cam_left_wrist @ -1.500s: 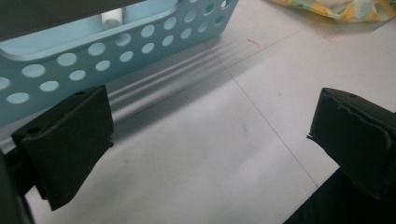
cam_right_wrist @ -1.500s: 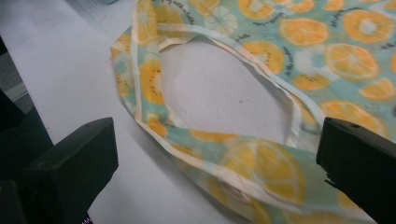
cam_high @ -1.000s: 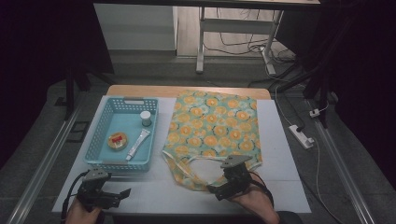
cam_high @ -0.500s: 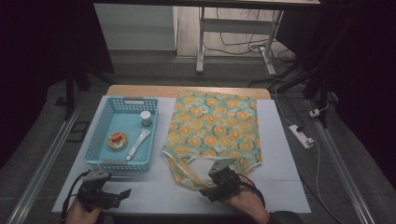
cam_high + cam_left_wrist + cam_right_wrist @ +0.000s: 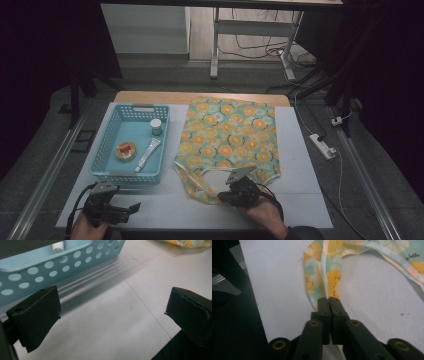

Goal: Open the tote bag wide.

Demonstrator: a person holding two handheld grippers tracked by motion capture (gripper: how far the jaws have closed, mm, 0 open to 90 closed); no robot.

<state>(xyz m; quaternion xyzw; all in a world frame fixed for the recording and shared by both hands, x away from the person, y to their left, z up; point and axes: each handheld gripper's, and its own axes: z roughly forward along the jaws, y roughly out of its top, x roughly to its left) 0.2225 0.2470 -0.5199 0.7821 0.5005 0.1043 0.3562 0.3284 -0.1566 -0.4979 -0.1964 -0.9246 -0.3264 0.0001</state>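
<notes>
Item: tote bag, lying flat on the table beside the basket, handles toward the person. Right gripper has just been closing and is pinching a handle, probably for lifting. Left gripper is resting open near the basket, holding nothing.

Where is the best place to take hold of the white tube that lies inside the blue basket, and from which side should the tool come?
Probably across the middle of the white tube, coming straight down from above. It lies flat and slanted on the floor of the blue basket, whose walls block a level approach; the jaws should straddle its narrow width, clear of the round tin.
</notes>
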